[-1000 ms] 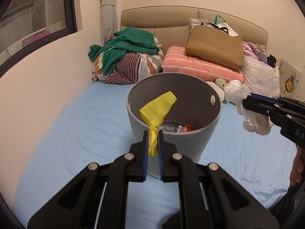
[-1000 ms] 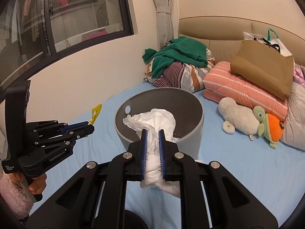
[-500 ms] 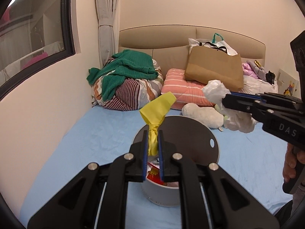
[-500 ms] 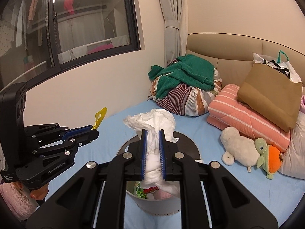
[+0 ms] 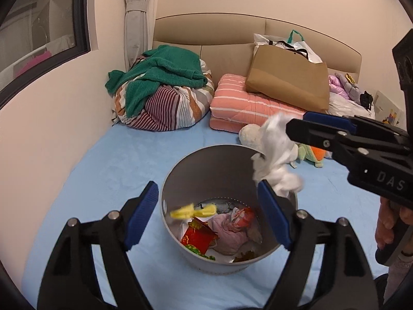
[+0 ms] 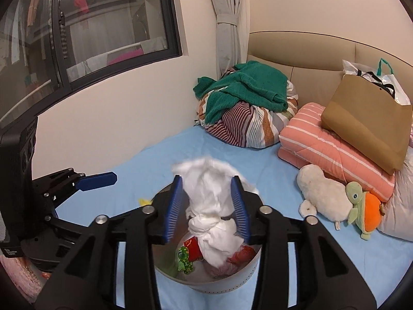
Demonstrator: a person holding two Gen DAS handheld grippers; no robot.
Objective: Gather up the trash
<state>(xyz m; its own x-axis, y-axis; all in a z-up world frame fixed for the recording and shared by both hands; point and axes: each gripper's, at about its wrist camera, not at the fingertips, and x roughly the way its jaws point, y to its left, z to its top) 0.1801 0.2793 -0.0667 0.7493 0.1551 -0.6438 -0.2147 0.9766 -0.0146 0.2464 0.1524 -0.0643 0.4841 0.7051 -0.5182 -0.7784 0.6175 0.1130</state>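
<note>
A grey round bin [image 5: 206, 160] stands on the blue bed sheet, with red wrappers and a pink wad inside. My left gripper [image 5: 206, 186] hangs over its mouth, jaws opening wide with nothing between them. A yellow scrap [image 5: 193, 210] is falling, blurred, inside the bin. My right gripper [image 6: 206, 180] is above the bin [image 6: 242, 276] too, jaws opening. A knotted white tissue wad [image 6: 211, 206] hangs between its blue pads, loose from them and blurred. From the left wrist, the right gripper [image 5: 296, 126] reaches in from the right with the wad [image 5: 276, 155] below its tips.
At the headboard lie a striped bundle under a green towel [image 5: 165, 77], a folded pink quilt [image 5: 247, 106] and a brown paper bag [image 5: 289, 82]. Plush toys [image 6: 325, 196] lie right of the bin. A wall with a window runs along the left. A person's hand [image 5: 387, 222] holds the right gripper.
Both grippers rose from beside the bin to above its mouth. Their jaws, shut before, have opened. The yellow scrap left the left gripper and dropped; the white wad came free of the right pads.
</note>
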